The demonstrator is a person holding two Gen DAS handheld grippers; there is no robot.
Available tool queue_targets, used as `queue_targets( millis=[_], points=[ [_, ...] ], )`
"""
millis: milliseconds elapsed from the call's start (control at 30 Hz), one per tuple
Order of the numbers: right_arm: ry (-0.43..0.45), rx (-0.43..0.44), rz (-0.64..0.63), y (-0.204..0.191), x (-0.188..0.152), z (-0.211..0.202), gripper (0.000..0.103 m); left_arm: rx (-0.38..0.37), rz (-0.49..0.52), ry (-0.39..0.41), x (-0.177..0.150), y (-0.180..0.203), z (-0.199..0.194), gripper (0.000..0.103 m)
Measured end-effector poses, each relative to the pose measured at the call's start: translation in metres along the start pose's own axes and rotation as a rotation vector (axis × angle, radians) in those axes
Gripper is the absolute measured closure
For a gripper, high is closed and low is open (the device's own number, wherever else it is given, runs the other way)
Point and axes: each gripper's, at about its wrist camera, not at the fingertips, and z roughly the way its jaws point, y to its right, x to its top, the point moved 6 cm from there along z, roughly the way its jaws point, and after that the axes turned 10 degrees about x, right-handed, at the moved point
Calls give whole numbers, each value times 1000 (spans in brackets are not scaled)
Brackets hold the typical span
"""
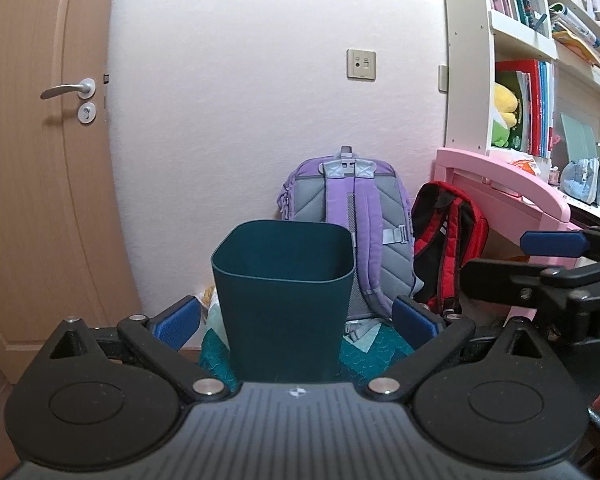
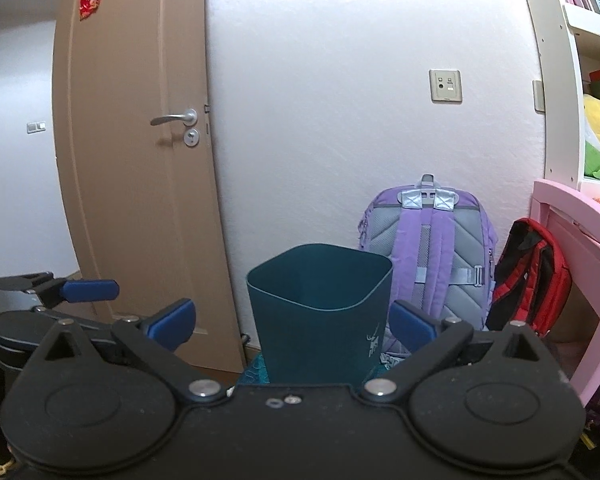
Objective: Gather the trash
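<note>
A dark teal trash bin (image 1: 284, 300) stands upright on the floor by the wall; it also shows in the right wrist view (image 2: 320, 316). Its inside is hidden from both views. My left gripper (image 1: 296, 322) is open and empty, its blue pads (image 1: 178, 326) spread on either side of the bin, short of it. My right gripper (image 2: 292, 324) is open and empty, facing the bin from the left-hand side. The right gripper also appears at the right edge of the left wrist view (image 1: 556, 256). No loose trash is clearly visible.
A purple backpack (image 1: 356, 220) and a red backpack (image 1: 448, 240) lean on the wall behind the bin. A pink desk (image 1: 508, 184) and white bookshelf (image 1: 472, 60) stand at the right. A brown door (image 1: 40, 160) is at the left. A teal mat (image 1: 364, 356) lies under the bin.
</note>
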Motion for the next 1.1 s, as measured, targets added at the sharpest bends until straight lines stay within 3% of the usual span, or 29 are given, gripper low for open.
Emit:
queue_targets(
  millis=[1100],
  points=[
    [34,59,-21,-3,-5,-18,0,-20,-104,25,-6,-16,-28,0]
  ],
)
